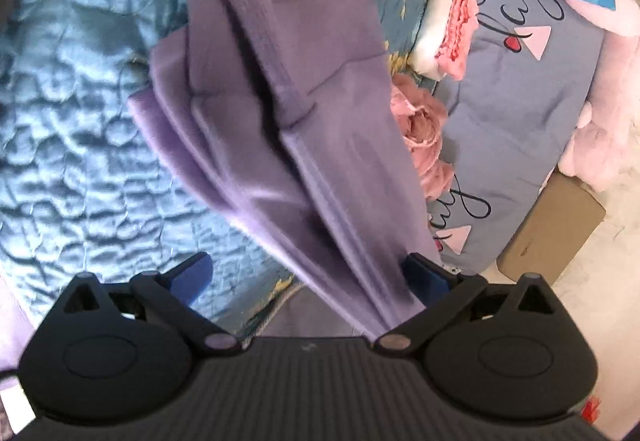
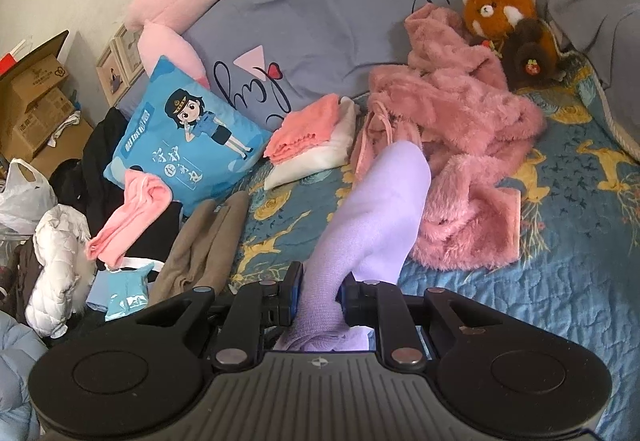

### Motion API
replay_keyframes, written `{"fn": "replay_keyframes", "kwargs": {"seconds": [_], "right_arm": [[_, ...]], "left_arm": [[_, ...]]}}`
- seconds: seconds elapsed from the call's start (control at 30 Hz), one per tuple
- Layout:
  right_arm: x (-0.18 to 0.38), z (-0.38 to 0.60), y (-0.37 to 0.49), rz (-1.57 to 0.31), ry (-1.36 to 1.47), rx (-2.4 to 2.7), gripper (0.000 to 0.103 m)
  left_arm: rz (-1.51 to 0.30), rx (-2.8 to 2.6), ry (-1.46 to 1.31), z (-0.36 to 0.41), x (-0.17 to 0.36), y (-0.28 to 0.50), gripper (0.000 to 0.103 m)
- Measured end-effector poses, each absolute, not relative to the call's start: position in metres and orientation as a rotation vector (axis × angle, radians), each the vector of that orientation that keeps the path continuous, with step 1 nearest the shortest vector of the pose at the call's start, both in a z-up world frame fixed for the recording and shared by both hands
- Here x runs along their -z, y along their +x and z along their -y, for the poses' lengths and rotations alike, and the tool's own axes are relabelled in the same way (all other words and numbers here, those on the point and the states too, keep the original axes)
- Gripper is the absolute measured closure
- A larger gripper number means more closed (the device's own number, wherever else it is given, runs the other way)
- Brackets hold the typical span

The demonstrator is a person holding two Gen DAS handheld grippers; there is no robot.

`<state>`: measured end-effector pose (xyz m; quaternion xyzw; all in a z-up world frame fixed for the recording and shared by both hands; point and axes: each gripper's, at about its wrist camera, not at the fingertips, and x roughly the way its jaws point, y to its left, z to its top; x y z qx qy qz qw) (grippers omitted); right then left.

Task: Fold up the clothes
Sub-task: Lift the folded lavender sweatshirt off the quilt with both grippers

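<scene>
The left tongs [image 1: 308,273] are spread to their widest, and nothing is clamped between the two blue pads. A lilac garment [image 1: 276,89] is seen in the left wrist view as a loosely folded bundle draped over the quilted blue bedspread [image 1: 72,121]; one long tail of it runs down past the inner face of the right-hand pad [image 1: 426,275] and out of sight under the tool body. Whether cloth and pad actually touch cannot be told, since that part is blurred.

The right tongs [image 2: 318,295] are closed on the same lilac garment [image 2: 376,209], a bunched fold being pinched between the narrow-set pads, with the cloth rising ahead of them in a soft hump above the bed.

Beyond the hump a fluffy pink robe [image 2: 460,145] is heaped on the bedspread. To its left a folded coral and white stack [image 2: 316,133] is laid beside a blue cartoon cushion [image 2: 188,137]. A grey-blue duvet with script lettering [image 2: 328,13] is bunched along the head of the bed, and a red panda plush [image 2: 496,7] is propped against it.
</scene>
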<state>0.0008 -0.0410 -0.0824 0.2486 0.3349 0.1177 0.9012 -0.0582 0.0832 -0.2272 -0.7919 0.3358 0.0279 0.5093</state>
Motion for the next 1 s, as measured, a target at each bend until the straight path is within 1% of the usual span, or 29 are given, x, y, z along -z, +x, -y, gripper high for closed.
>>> {"fn": "replay_keyframes", "kwargs": {"seconds": [0.2, 0.37, 0.43, 0.5, 0.53, 0.6, 0.63, 0.7, 0.77, 0.8, 1.0], "right_arm": [[0.082, 0.044, -0.004, -0.688, 0.554, -0.259, 0.085], [0.082, 0.05, -0.009, -0.668, 0.6, -0.25, 0.085], [0.084, 0.051, -0.01, -0.669, 0.598, -0.251, 0.085], [0.086, 0.054, -0.012, -0.669, 0.602, -0.245, 0.085], [0.087, 0.056, -0.012, -0.668, 0.606, -0.24, 0.085], [0.089, 0.062, -0.014, -0.668, 0.612, -0.227, 0.085], [0.09, 0.065, -0.015, -0.667, 0.614, -0.22, 0.086], [0.092, 0.071, -0.017, -0.667, 0.621, -0.206, 0.086], [0.096, 0.078, -0.021, -0.665, 0.629, -0.196, 0.086], [0.097, 0.081, -0.023, -0.663, 0.635, -0.193, 0.086], [0.104, 0.093, -0.033, -0.665, 0.65, -0.175, 0.086]], "left_arm": [[-0.77, -0.175, -1.834, -0.087, 0.24, -0.045, 0.001], [-0.767, -0.292, -1.78, -0.109, 0.265, -0.048, 0.001], [-0.765, -0.279, -1.773, -0.117, 0.273, -0.05, 0.005], [-0.77, -0.228, -1.765, -0.12, 0.278, -0.046, 0.018], [-0.773, -0.203, -1.761, -0.122, 0.281, -0.045, 0.022], [-0.774, -0.166, -1.746, -0.124, 0.281, -0.038, 0.037], [-0.775, -0.149, -1.74, -0.124, 0.281, -0.035, 0.041], [-0.782, -0.122, -1.717, -0.127, 0.276, -0.032, 0.059], [-0.791, -0.095, -1.646, -0.13, 0.265, -0.029, 0.065], [-0.795, -0.082, -1.599, -0.131, 0.257, -0.027, 0.067], [-0.845, -0.043, -1.326, -0.136, 0.209, -0.004, 0.069]]}}
